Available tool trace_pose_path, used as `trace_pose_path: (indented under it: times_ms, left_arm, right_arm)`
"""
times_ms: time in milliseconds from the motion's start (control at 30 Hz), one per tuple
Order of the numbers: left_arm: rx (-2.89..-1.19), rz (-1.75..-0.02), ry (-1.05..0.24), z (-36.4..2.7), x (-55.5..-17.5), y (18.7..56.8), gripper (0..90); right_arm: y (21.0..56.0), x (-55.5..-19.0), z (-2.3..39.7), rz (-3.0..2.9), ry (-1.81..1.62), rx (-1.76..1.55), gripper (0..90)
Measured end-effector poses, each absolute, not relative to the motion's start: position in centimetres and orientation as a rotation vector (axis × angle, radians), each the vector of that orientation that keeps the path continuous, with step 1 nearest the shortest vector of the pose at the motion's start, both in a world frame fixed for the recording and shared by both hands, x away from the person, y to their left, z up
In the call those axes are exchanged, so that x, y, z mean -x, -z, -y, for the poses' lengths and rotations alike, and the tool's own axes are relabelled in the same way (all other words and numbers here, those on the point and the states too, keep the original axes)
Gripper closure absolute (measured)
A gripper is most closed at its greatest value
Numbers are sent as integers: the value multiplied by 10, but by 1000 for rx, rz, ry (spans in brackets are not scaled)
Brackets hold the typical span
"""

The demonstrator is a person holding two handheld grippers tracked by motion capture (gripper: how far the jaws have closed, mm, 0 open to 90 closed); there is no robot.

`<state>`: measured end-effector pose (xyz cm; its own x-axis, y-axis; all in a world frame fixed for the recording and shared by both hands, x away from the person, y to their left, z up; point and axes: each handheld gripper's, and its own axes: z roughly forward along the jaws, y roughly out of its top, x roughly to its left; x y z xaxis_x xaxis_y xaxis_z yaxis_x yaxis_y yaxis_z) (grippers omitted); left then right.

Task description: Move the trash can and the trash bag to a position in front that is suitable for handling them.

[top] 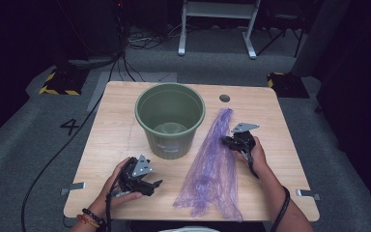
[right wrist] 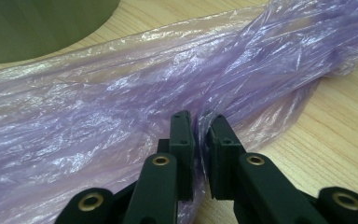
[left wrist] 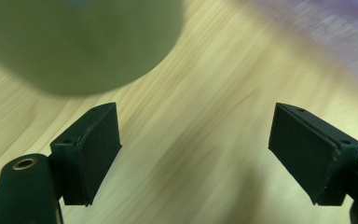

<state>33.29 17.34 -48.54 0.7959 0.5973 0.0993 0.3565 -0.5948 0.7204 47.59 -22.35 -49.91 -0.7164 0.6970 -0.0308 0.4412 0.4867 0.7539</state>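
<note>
Two black hand-held grippers work over a light wooden table (top: 111,140), each held by a person whose forearms come in from the near edge. Nearest, the left gripper (top: 147,185) rests low near the front left of the table, its jaws spread wide with only bare wood between them; in the left gripper view its pads (left wrist: 98,151) stand far apart. To its right lies a long crumpled purple translucent plastic bag (top: 212,169), stretching from the front edge diagonally toward the back. Further along, the right gripper (top: 228,140) is clenched on the bag's right edge; the right gripper view shows a fold of the film pinched between its nearly closed jaws. Beyond the left gripper, just left of the bag, stands an upright round green plastic bucket (top: 170,121)
</note>
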Motion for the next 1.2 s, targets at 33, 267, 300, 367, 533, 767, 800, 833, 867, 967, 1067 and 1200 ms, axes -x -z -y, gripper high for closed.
trace_pose_path:
  times_ms: [33, 267, 300, 367, 533, 767, 800, 833, 867, 967, 1067, 1200]
  left_arm:
    - [-2260, -727, -432, -178, -336, 488, 161]
    - [-2213, -828, -427, -205, -359, 496, 159]
    - [-2209, -828, -422, -206, -360, 496, 158]
    - [-2200, -823, -419, -208, -365, 495, 157]
    - [-2163, -820, -393, -211, -374, 496, 159]
    - [-2136, -842, -420, -208, -383, 501, 189]
    - [-2136, -844, -427, -208, -384, 501, 201]
    - [-2134, -845, -413, -209, -387, 500, 198]
    - [-2124, -854, -407, -209, -389, 499, 191]
    - [-2091, -872, -410, -213, -396, 498, 206]
    - [-2133, -874, -430, -211, -400, 501, 205]
    - [-2151, -818, -442, -207, -400, 500, 192]
  right_arm:
    - [499, -476, 223, -2404, -1076, -957, 813]
    - [500, -477, 226, -2403, -1094, -968, 783]
    - [500, -477, 226, -2403, -1095, -967, 782]
    - [500, -477, 226, -2404, -1095, -965, 780]
    - [499, -477, 226, -2412, -1087, -960, 783]
    - [499, -478, 227, -2415, -1098, -959, 779]
    - [500, -478, 227, -2412, -1100, -963, 778]
    - [500, -478, 227, -2411, -1100, -965, 776]
    - [500, -478, 227, -2411, -1097, -965, 773]
    - [499, -478, 228, -2413, -1093, -962, 768]
    - [500, -477, 229, -2413, -1100, -963, 768]
    - [500, -477, 229, -2414, -1105, -964, 766]
